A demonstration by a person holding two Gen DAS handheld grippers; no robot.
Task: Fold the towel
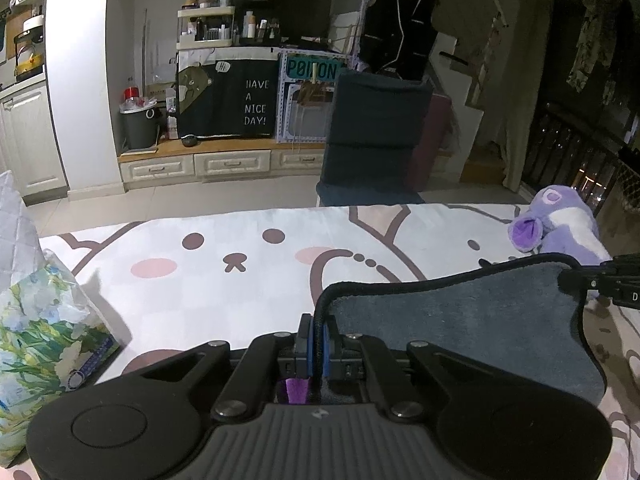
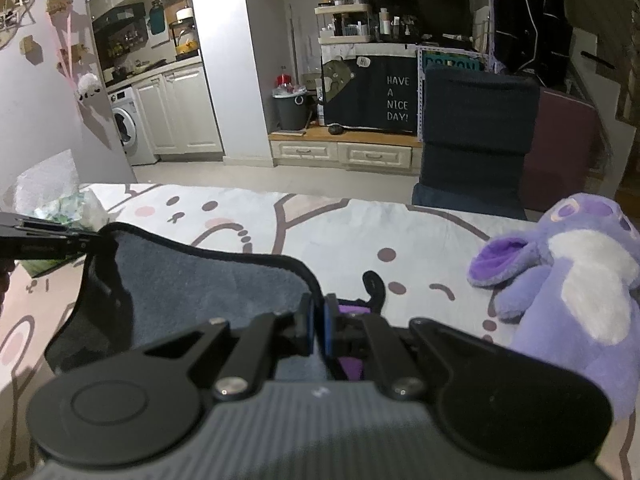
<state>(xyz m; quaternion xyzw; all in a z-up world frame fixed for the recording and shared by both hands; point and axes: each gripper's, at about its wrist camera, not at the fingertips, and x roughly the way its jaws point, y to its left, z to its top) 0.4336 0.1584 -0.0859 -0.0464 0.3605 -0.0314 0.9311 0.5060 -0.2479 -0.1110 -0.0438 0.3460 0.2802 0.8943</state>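
A grey-blue towel [image 1: 460, 320] with a dark hem hangs lifted between both grippers above the bed. My left gripper [image 1: 318, 340] is shut on the towel's left corner; the hem runs up between its blue pads. In the right wrist view the towel [image 2: 208, 280] sags to the left, and my right gripper [image 2: 318, 324] is shut on its right corner. The right gripper's black body [image 1: 608, 280] shows at the right edge of the left wrist view. The left gripper's body [image 2: 40, 240] shows at the left edge of the right wrist view.
The bed sheet [image 1: 240, 280] has a cartoon animal print. A purple plush toy [image 2: 568, 280] lies to the right, close to the right gripper. A floral tissue pack [image 1: 36, 340] lies to the left. A dark chair [image 1: 376, 136] stands beyond the bed's far edge.
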